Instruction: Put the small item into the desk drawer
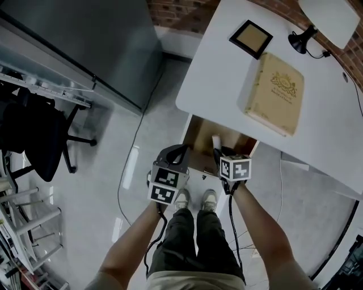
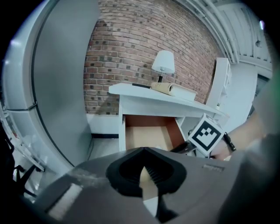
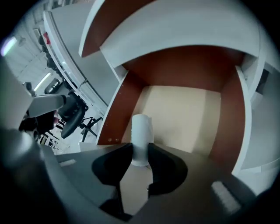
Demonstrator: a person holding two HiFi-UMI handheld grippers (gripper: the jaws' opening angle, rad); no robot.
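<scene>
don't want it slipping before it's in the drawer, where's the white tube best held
Across its round sides, near its middle, coming from its end along its axis. The white tube is a narrow cylinder, so flat pads probably hold best across its width. The right gripper pinches only its near end now, most of it jutting out over the open drawer.

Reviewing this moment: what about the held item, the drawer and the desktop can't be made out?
- Small white cylinder: lower end hidden between the right gripper's jaws, right gripper view; what it is remains unclear.
- Open brown-walled drawer: front corners hidden behind the left gripper and right gripper, head view.
- Tan hardcover book: cover print too small to read, head view.
- White lampshade: cut off by the top edge, head view.
</scene>
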